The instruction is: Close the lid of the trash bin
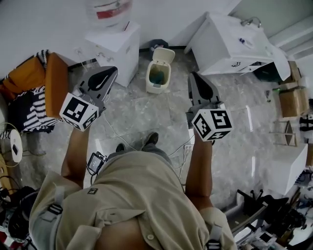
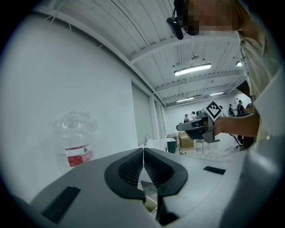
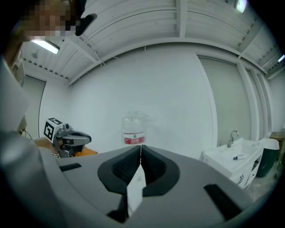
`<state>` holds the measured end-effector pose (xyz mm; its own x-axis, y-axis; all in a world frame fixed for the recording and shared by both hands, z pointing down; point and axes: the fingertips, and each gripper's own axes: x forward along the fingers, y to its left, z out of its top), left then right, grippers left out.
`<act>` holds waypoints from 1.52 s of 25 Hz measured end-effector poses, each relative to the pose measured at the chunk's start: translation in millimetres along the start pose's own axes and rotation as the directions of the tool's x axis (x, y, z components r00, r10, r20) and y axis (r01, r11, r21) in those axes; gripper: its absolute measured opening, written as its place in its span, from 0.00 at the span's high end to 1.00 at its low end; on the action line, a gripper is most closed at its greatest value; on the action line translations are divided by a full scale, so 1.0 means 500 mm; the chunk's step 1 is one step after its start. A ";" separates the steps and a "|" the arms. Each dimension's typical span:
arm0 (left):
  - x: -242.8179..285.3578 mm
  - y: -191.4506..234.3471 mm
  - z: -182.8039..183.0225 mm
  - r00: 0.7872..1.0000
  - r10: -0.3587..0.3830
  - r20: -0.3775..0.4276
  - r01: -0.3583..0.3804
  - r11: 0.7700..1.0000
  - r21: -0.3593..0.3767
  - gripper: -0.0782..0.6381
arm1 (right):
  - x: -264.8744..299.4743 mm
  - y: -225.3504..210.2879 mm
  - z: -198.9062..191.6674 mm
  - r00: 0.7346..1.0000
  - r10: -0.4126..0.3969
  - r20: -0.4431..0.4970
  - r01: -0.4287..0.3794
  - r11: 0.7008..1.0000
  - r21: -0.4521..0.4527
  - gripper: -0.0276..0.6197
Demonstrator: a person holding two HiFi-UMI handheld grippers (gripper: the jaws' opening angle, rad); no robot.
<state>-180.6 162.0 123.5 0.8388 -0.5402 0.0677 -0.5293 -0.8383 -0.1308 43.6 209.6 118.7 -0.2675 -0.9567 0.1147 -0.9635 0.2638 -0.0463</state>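
Note:
A small cream trash bin (image 1: 158, 75) stands on the floor by the far wall, its lid (image 1: 163, 54) tipped up and back, the inside showing dark. My left gripper (image 1: 113, 72) is held level well to the left of the bin and short of it, jaws shut with nothing between them. My right gripper (image 1: 193, 76) hangs to the bin's right, also shut and empty. In the left gripper view the tips (image 2: 143, 150) meet, and the right gripper (image 2: 198, 128) shows beyond. The right gripper view shows its tips (image 3: 140, 146) closed, with the left gripper (image 3: 67, 139) at left.
A white cabinet (image 1: 115, 46) carrying a water bottle (image 1: 109, 10) stands left of the bin. A white sink unit (image 1: 230, 44) is at the right. An orange chair (image 1: 46, 83) with striped cloth sits far left. Cables (image 1: 117, 136) trail on the marble floor; clutter lines the right side.

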 end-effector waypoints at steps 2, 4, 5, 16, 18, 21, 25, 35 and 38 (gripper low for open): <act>0.029 -0.006 0.002 1.000 0.019 -0.008 -0.019 1.000 0.000 0.86 | 0.014 -0.033 0.002 1.000 0.022 -0.001 -0.022 1.000 0.002 0.92; 0.057 -0.013 0.007 0.999 0.037 -0.013 -0.037 0.999 0.000 0.86 | 0.022 -0.067 0.003 0.999 0.039 -0.002 -0.039 0.999 0.007 0.92; 0.070 -0.017 0.009 0.999 0.044 -0.015 -0.044 0.999 0.001 0.86 | 0.026 -0.083 0.003 0.999 0.047 -0.002 -0.047 0.999 0.009 0.92; 0.187 -0.066 0.024 0.995 0.094 -0.045 -0.093 0.995 0.022 0.86 | 0.048 -0.221 -0.012 0.995 0.103 -0.001 -0.102 0.994 0.045 0.92; 0.202 -0.072 0.023 0.995 0.092 -0.049 -0.091 0.996 0.024 0.86 | 0.048 -0.239 -0.018 0.995 0.099 -0.003 -0.099 0.994 0.051 0.92; 0.220 -0.071 0.018 0.995 0.085 -0.055 -0.085 0.996 0.015 0.86 | 0.055 -0.255 -0.029 0.996 0.090 -0.012 -0.089 0.994 0.063 0.92; 0.241 -0.060 0.008 0.997 0.061 -0.055 -0.061 0.998 0.009 0.86 | 0.057 -0.266 -0.032 0.997 0.067 -0.023 -0.065 0.996 0.061 0.92; 0.348 -0.006 0.005 0.997 -0.076 -0.005 0.076 0.997 -0.011 0.86 | 0.058 -0.331 0.004 0.995 -0.097 -0.027 0.098 0.995 0.022 0.92; 0.372 0.027 0.010 0.993 -0.116 0.017 0.117 0.993 -0.022 0.86 | 0.083 -0.337 0.023 0.990 -0.141 -0.022 0.142 0.990 0.019 0.92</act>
<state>-31.2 50.7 129.1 0.8967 -0.4378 0.0654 -0.4306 -0.8970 -0.1002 194.9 123.9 119.9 -0.1289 -0.9814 0.1422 -0.9912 0.1232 -0.0481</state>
